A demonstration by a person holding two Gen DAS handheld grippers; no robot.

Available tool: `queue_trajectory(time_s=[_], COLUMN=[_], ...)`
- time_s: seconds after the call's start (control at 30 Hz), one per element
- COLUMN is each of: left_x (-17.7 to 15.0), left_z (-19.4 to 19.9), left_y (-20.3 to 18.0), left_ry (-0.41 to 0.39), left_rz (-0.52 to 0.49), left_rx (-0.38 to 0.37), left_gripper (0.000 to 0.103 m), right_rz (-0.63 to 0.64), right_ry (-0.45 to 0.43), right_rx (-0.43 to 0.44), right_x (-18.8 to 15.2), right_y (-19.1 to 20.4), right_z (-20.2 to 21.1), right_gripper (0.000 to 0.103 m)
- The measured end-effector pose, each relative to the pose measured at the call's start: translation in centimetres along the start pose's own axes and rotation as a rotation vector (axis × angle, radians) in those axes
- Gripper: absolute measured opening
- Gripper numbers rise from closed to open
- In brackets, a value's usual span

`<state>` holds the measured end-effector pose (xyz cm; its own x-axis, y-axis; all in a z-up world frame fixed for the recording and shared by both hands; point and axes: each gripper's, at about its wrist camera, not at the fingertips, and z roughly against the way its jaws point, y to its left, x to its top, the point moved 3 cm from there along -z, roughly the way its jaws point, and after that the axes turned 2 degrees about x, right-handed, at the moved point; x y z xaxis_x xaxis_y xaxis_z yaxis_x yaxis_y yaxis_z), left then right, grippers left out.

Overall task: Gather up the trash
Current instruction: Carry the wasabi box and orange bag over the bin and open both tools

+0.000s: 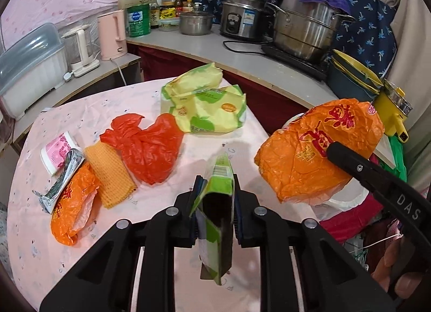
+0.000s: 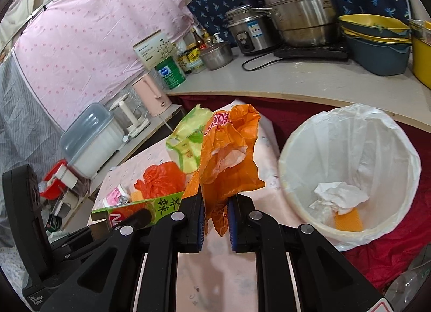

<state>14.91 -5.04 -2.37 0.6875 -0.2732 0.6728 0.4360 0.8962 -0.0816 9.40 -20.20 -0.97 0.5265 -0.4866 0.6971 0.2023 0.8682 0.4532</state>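
Left gripper (image 1: 215, 198): fingers narrow, pinched on a green carton (image 1: 216, 204); the carton's long axis runs along the fingers, its open end toward the camera and its barcoded end poking out past the fingertips.

Right gripper (image 2: 215, 220): fingers narrow, clamped on the lower tail of a crumpled orange bag (image 2: 229, 155); the bulk of the bag stands up above the fingertips.

Bin (image 2: 390, 134): white-lined, open mouth facing up, ahead and to the right of the right fingers and lower than them; a wad of white paper and an orange scrap lie in its bottom.

Deciding relation: the bin lies just right of the right fingers, so I judge the orange bag the first to be dropped; the left fingers sit farther off, on the far side of the right gripper from the bin, and the carton would have to cross over.

Step in hand: both pieces look lifted clear of the desk (image 1: 188, 155) and ready for carrying to the bin.

Left on the desk: ahead and left of the left fingers, a red bag (image 1: 150, 147), an orange net pad (image 1: 110, 177), a second orange bag (image 1: 72, 204), a pink cup (image 1: 58, 155), a foil wrapper (image 1: 64, 180); farther ahead, two yellow-green packs (image 1: 207, 107).

Risk: the bag is limp and held only by its tail; it may catch on the bin's rim.
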Motion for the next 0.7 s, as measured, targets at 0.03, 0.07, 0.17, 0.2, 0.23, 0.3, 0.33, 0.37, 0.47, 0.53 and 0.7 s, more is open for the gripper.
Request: queue_trajectory(time_s=[0.03,0.07,0.17,0.2,0.23,0.3,0.33,0.37,0.47,0.53,0.7], left_x=[0.0,0.1,0.4,0.5,0.7,1.1,1.4,1.7,2.4,2.9,3.8], left_z=[0.1,0.2,0.4,0.4,0.5,0.5,0.5,0.5,0.3,0.1,-0.6], left_y=[-0.3,-0.6,-1.6,-1.9,-2.3,-3.0,-3.5,-4.1,-5.8,-7.3,-10.9], left_ry=[-0.003,-0.006,-0.013,-0.016,-0.019,-0.023,-0.026,-0.029,-0.037,-0.041,-0.043], left_rz=[-0.006,-0.011,-0.026,-0.032,-0.039,-0.051,-0.057,-0.064,-0.088,-0.108,-0.155], left_rx=[-0.001,-0.003,-0.008,-0.011,-0.014,-0.021,-0.027,-0.032,-0.053,-0.066,-0.118], left_gripper=[0.019,0.019,0.019,0.019,0.019,0.019,0.019,0.019,0.019,0.019,0.019], right_rz=[-0.006,-0.013,-0.032,-0.037,-0.041,-0.049,-0.055,-0.063,-0.086,-0.106,-0.148], right_ry=[-0.007,-0.013,-0.034,-0.042,-0.051,-0.069,-0.078,-0.085,-0.103,-0.112,-0.126], right_rx=[-0.005,-0.009,-0.024,-0.031,-0.039,-0.059,-0.068,-0.076,-0.099,-0.115,-0.152], right_x=[0.1,0.2,0.6,0.8,0.9,1.3,1.5,1.7,2.0,2.2,2.5], right_y=[-0.4,-0.9,-2.2,-2.7,-3.1,-4.1,-4.6,-5.1,-6.7,-7.9,-10.9], right_z=[0.2,0.5,1.2,1.5,1.7,2.3,2.6,2.9,3.5,4.0,4.7], right_gripper=[0.013,0.013,0.013,0.013,0.013,0.013,0.013,0.013,0.013,0.013,0.013])
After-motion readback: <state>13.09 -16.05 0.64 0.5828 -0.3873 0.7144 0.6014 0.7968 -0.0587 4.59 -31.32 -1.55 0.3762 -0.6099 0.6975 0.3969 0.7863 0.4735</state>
